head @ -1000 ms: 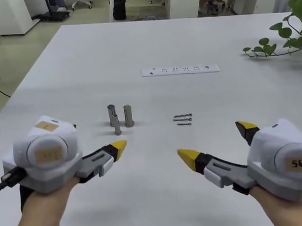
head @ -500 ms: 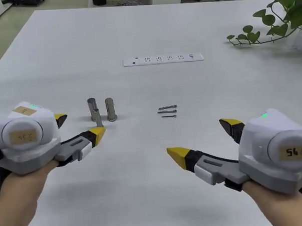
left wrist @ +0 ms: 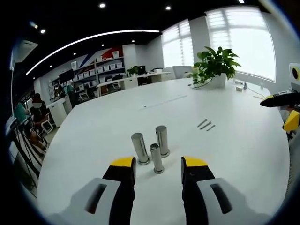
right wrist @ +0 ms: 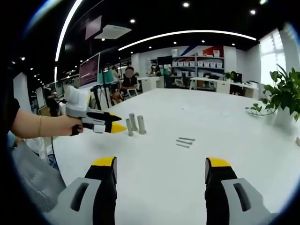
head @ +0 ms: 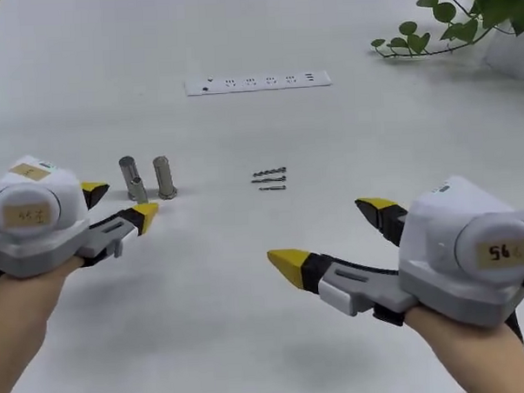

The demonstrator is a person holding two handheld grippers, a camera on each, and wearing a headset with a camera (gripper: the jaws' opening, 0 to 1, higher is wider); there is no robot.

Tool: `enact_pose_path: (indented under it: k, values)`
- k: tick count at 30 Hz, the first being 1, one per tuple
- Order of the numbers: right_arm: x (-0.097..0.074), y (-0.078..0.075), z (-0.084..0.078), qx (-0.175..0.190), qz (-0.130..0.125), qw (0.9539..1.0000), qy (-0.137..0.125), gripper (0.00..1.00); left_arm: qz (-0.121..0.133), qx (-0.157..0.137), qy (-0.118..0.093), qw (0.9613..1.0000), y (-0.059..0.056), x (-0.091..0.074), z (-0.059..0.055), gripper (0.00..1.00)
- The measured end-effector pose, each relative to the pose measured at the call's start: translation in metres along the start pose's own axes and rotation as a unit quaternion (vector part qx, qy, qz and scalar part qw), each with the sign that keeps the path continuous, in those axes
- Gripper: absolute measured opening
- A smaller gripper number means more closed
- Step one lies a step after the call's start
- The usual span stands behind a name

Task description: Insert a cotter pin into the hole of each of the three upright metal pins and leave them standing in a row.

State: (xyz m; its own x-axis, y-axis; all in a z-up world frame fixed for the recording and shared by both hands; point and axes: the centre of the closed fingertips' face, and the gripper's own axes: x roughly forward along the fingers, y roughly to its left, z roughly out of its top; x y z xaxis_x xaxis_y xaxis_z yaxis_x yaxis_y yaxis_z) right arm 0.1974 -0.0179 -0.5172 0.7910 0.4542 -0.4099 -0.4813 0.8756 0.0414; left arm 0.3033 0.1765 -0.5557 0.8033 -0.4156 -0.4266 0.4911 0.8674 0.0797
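Three grey upright metal pins (head: 145, 179) stand clustered on the white table, left of centre. To their right lie three small cotter pins (head: 269, 180), side by side. My left gripper (head: 120, 203) is open just short of the metal pins (left wrist: 151, 145), which stand beyond its yellow fingertips (left wrist: 123, 162). My right gripper (head: 331, 235) hovers wide open and holds nothing, nearer to me than the cotter pins (right wrist: 183, 141). The right gripper view has the left gripper (right wrist: 105, 123) beside the metal pins (right wrist: 133, 124).
A white power strip (head: 257, 82) lies further back on the table (head: 250, 319). A potted green plant (head: 463, 14) stands at the far right corner. Office desks, shelves and people are in the room behind.
The head camera has tilted down and shifted, so everything sits higher and further left. My left gripper has come a little closer to the metal pins. Both grippers stay open.
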Motion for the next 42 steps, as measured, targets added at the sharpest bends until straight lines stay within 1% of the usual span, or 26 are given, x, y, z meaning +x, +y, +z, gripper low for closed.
enact_pose_path:
  k: [5,10,13,16,19,25,31,38,42]
  values:
    - [0.003,0.003,-0.002,-0.003,0.007,1.0,0.005,0.73,-0.005,0.005,0.002,1.0,0.004,0.011,-0.004,0.3]
    - [0.004,0.004,-0.004,-0.003,0.015,0.9998,0.01,0.74,-0.013,0.006,0.004,0.9999,0.004,0.019,-0.007,0.27]
    - [0.005,0.005,-0.005,-0.004,0.02,0.9997,0.013,0.74,-0.02,-0.009,0.005,0.9997,0.003,0.024,-0.008,0.25]
    - [0.007,0.007,-0.009,-0.005,0.028,0.9994,0.02,0.76,-0.023,-0.015,0.005,0.9996,0.003,0.026,-0.009,0.23]
    - [0.008,0.01,-0.009,-0.012,0.036,0.999,0.023,0.76,-0.027,-0.018,0.004,0.9995,0.002,0.029,-0.009,0.19]
    - [0.01,0.011,-0.011,-0.011,0.043,0.9986,0.029,0.77,-0.03,-0.014,0.014,0.9994,0.001,0.032,-0.014,0.07]
    - [0.009,0.007,-0.015,-0.005,0.037,0.9987,0.036,0.76,-0.029,-0.01,0.012,0.9994,0.002,0.033,-0.014,0.06]
    - [0.01,0.006,-0.014,0.002,0.033,0.9989,0.033,0.75,-0.029,-0.009,0.01,0.9995,0.001,0.032,-0.014,0.06]
    - [0.01,0.007,-0.014,0.005,0.032,0.9989,0.032,0.74,-0.029,-0.016,0.012,0.9994,0.0,0.032,-0.015,0.06]
